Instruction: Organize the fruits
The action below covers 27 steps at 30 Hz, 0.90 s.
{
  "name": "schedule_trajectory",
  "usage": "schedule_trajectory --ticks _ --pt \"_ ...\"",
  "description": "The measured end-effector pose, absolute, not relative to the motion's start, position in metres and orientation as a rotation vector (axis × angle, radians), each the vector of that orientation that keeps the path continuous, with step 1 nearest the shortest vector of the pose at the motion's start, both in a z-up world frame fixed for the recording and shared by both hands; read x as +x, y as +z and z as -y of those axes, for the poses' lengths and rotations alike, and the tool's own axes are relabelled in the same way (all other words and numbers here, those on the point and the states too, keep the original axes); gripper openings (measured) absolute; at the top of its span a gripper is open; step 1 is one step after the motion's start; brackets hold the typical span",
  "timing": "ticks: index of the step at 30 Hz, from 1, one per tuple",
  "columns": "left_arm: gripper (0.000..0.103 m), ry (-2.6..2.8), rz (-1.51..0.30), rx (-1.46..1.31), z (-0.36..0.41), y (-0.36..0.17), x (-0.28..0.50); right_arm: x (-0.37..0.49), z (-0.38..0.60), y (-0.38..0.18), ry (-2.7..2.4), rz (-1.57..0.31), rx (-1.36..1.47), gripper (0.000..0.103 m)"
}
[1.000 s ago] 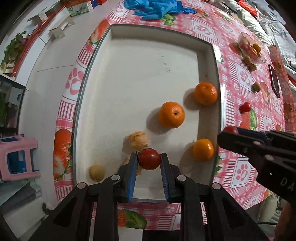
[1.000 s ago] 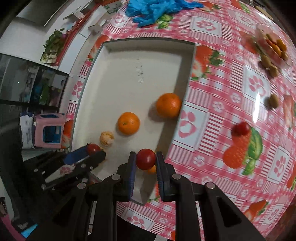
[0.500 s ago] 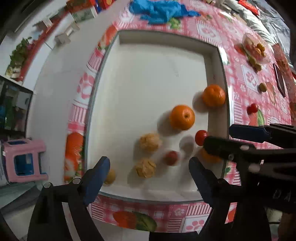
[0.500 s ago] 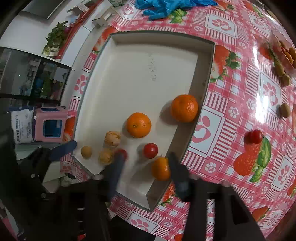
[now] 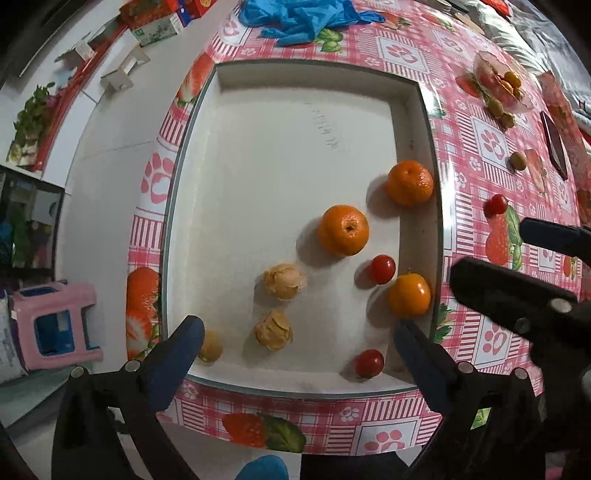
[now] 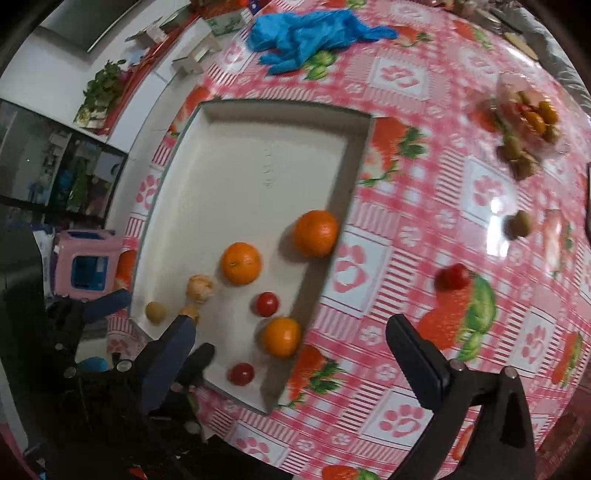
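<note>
A white tray (image 5: 280, 155) (image 6: 251, 170) on the pink checked tablecloth holds three oranges (image 5: 343, 230) (image 6: 241, 263), two cherry tomatoes (image 5: 382, 269) (image 5: 369, 363) (image 6: 266, 304), two husked fruits (image 5: 284, 281) and a small brown fruit (image 5: 209, 347). My left gripper (image 5: 295, 349) is open and empty above the tray's near edge. My right gripper (image 6: 291, 350) is open and empty over the tray's right corner. Another cherry tomato (image 5: 495, 205) (image 6: 452, 277) lies on the cloth right of the tray.
A green-brown fruit (image 6: 518, 224) and a clear dish of small fruits (image 6: 528, 114) sit on the cloth at the right. Blue gloves (image 5: 303, 18) lie beyond the tray. A pink stool (image 5: 51, 325) stands on the floor at the left.
Both grippers opened and let go of their cherry tomatoes, which now lie in the tray. Both grippers pulled back and up from the tray.
</note>
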<state>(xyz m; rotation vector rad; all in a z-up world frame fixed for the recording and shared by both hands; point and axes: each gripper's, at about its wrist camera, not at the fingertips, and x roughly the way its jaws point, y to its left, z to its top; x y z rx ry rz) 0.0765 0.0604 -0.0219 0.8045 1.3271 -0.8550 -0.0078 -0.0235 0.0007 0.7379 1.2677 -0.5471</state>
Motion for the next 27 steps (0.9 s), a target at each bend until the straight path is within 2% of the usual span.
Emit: schedule_trajectory --ticks 13,19,24,27 --pt "0.103 -0.928 -1.138 0.848 -0.045 0.037 0.047 -0.106 0.036 0.032 -0.702 -1.233 0.813 0.103" --pt "0.103 -0.967 -1.021 0.731 -0.048 0.104 0.047 -0.156 0.032 0.06 -0.784 -1.166 0.846 0.103" --pt "0.103 -1.06 -1.067 0.69 -0.046 0.129 0.044 -0.193 0.034 0.081 -0.864 -1.097 0.873 0.103" --pt "0.103 -1.11 -1.012 0.698 -0.05 0.138 0.031 -0.208 0.037 0.09 -0.899 -1.062 0.883 0.103"
